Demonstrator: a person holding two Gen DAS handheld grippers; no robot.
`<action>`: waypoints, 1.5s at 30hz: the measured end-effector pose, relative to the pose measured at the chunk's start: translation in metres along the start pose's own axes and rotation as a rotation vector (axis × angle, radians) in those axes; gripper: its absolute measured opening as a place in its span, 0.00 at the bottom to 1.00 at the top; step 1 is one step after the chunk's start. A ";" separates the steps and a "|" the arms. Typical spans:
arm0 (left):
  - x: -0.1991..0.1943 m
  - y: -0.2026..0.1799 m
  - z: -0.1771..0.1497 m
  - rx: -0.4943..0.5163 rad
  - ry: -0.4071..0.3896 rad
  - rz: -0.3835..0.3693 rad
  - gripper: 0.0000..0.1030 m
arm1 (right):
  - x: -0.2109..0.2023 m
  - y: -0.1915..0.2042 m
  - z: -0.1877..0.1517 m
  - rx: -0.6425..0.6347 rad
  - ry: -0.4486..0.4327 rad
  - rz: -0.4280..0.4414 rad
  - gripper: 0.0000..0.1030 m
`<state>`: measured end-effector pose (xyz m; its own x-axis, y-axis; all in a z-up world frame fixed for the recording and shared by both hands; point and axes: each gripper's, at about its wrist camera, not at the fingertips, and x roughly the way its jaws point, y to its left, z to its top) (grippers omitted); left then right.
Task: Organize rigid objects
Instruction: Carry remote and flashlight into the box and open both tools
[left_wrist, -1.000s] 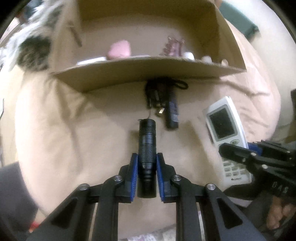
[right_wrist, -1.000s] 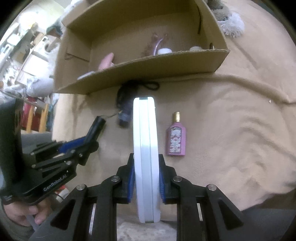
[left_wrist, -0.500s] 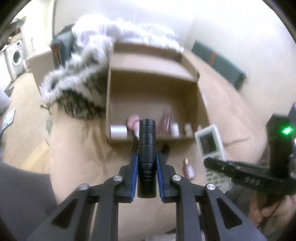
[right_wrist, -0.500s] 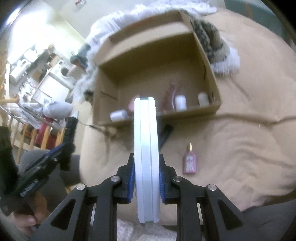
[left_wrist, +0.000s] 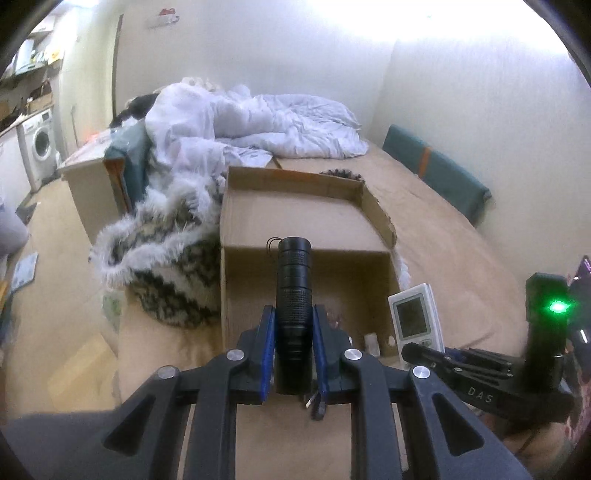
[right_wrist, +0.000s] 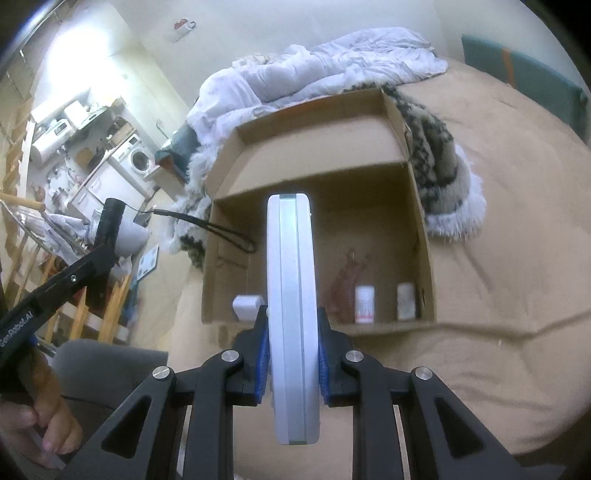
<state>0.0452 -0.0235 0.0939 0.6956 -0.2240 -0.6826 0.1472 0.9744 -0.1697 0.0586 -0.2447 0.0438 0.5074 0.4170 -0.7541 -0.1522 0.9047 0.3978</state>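
My left gripper (left_wrist: 293, 328) is shut on a black flashlight (left_wrist: 293, 295) and holds it raised in front of the open cardboard box (left_wrist: 295, 236). My right gripper (right_wrist: 291, 332) is shut on a white remote control (right_wrist: 291, 295), held on edge before the same box (right_wrist: 421, 229). The remote (left_wrist: 415, 314) and right gripper also show at the right of the left wrist view. The flashlight (right_wrist: 110, 218), with its wrist strap hanging, shows at the left of the right wrist view. Inside the box stand two small white bottles (right_wrist: 364, 304), a pinkish item (right_wrist: 343, 280) and a white object (right_wrist: 245, 306).
The box lies on a tan bedspread (right_wrist: 498, 258). A furry patterned blanket (left_wrist: 162, 254) lies left of the box, and a white duvet (left_wrist: 258, 125) is piled behind it. A dark cable end (left_wrist: 314, 404) lies under my left gripper. A washing machine (left_wrist: 38, 144) stands far left.
Both grippers have risen well above the bed with the flashlight and the remote in them. The views now look over the box and into the room, and the box looks farther away.
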 end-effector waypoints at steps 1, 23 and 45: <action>0.005 -0.002 0.004 0.009 0.000 0.005 0.17 | 0.003 -0.002 0.003 0.003 0.001 0.002 0.22; 0.194 -0.007 -0.027 0.080 0.268 0.077 0.17 | 0.128 -0.058 0.037 0.113 0.183 -0.049 0.22; 0.222 -0.010 -0.054 0.115 0.355 0.131 0.17 | 0.156 -0.092 0.031 0.247 0.267 -0.018 0.22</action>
<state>0.1601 -0.0840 -0.0941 0.4300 -0.0700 -0.9001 0.1650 0.9863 0.0021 0.1778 -0.2655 -0.0942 0.2636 0.4387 -0.8591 0.0811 0.8774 0.4729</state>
